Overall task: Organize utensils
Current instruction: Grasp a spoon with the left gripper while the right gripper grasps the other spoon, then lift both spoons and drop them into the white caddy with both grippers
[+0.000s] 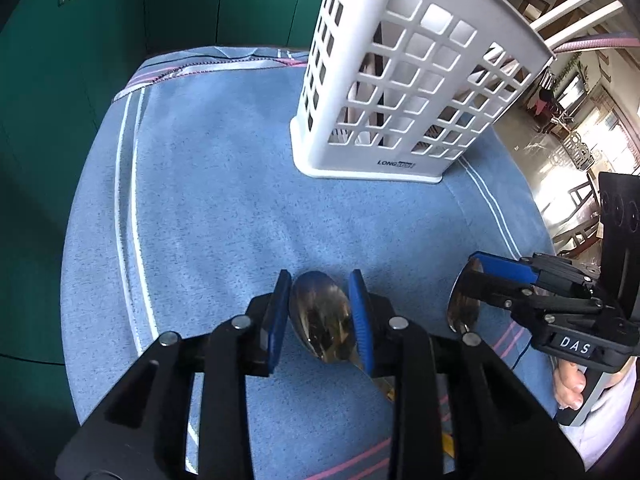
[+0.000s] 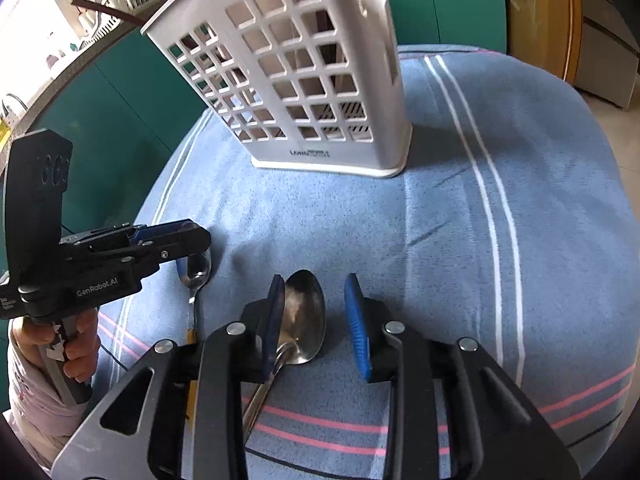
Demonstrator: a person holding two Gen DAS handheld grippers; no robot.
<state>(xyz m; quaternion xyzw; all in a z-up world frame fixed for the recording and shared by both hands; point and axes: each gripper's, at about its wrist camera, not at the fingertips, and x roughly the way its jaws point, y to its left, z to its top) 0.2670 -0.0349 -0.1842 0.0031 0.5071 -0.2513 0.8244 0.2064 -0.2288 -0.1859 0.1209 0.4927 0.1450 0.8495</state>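
Two metal spoons lie on a blue striped towel (image 1: 224, 208). My left gripper (image 1: 322, 312) is open, its blue pads close on either side of one spoon's bowl (image 1: 320, 316). That spoon also shows in the right wrist view (image 2: 198, 272) under the left gripper (image 2: 176, 240). My right gripper (image 2: 314, 316) is open around the second spoon (image 2: 302, 316), whose bowl rests against the left pad. In the left wrist view the right gripper (image 1: 480, 276) sits over that spoon (image 1: 462, 308). A white slotted utensil holder (image 1: 404, 92) stands upright beyond both, also in the right wrist view (image 2: 304, 76).
The holder holds several utensils, with white handles (image 1: 568, 12) sticking out of its top. Green cabinets (image 1: 120, 20) stand behind the table. The towel's edges drop off at left and right. Chairs and a room (image 1: 576, 160) lie beyond on the right.
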